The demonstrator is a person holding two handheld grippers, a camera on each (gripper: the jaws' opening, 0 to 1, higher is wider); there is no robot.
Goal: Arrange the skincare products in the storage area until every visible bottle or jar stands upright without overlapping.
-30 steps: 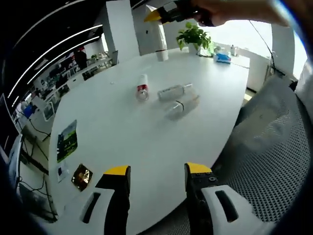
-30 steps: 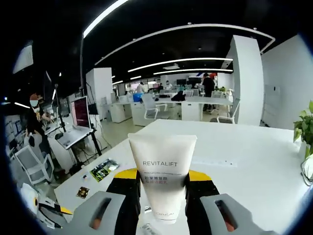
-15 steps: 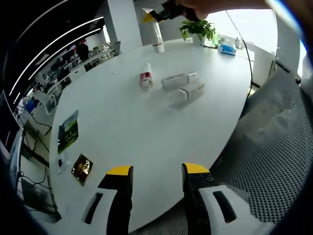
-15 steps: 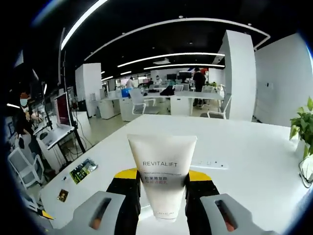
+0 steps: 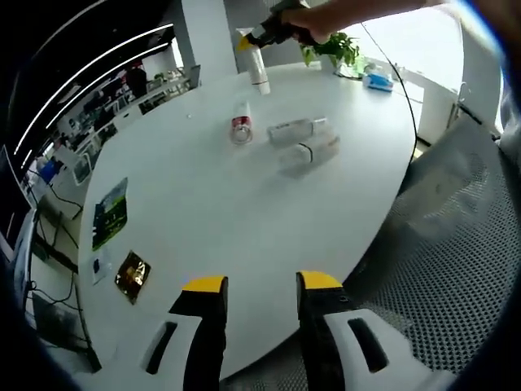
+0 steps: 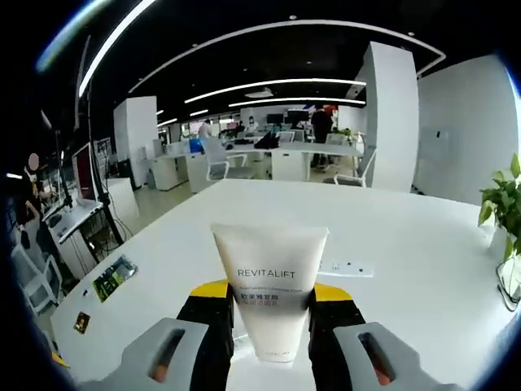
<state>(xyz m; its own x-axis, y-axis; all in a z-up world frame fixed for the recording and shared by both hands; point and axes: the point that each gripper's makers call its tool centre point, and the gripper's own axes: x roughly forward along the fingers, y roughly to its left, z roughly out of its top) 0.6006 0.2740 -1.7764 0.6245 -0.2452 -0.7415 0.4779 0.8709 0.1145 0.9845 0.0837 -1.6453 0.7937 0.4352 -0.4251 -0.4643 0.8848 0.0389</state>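
My left gripper stands open over the near edge of the white table, with nothing between its yellow-tipped jaws. Three products lie on their sides at mid-table: a red-labelled bottle, a pale tube and a clear bottle. Beyond them a hand holds my right gripper, shut on a white REVITALIFT tube held upright with its cap down, just over the table. In the right gripper view the same tube rises between the shut jaws of the right gripper.
A potted plant and a blue tissue pack stand at the table's far end. A leaflet and a gold packet lie near the left edge. A mesh chair sits at the right. A power strip lies ahead.
The right gripper has carried the white tube lower and closer to the lying bottles. My left gripper's view has shifted a little; its jaws stay open.
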